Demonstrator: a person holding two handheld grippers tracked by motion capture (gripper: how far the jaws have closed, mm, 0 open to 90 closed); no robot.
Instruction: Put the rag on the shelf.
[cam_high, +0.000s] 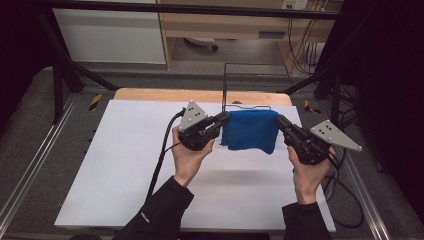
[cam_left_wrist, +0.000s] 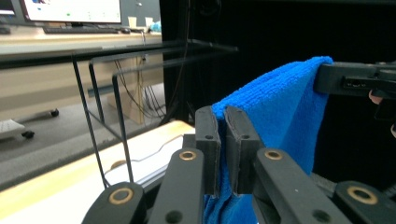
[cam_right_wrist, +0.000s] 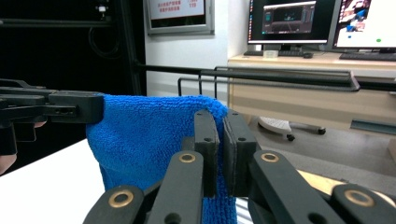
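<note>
Blue microfibre cloth (cam_high: 250, 131) hangs stretched between the two claws, clear above the white desk (cam_high: 125, 165). Left claw (cam_high: 224, 120) is clamped on one top corner, right claw (cam_high: 280, 122) clamped on the other, so the top edge stays taut and the rest drapes down flat. A black wire rack (cam_high: 250, 75) stands just beyond them, likely where the cloth gets hung.

A cloth (cam_high: 250, 131) hangs above the table (cam_high: 125, 165), stretched between 2 grippers: the left gripper (cam_high: 226, 119) at its left top corner, the right gripper (cam_high: 278, 121) at its right. A wire rack (cam_high: 255, 75) stands behind the cloth, at the table's far edge.
</note>
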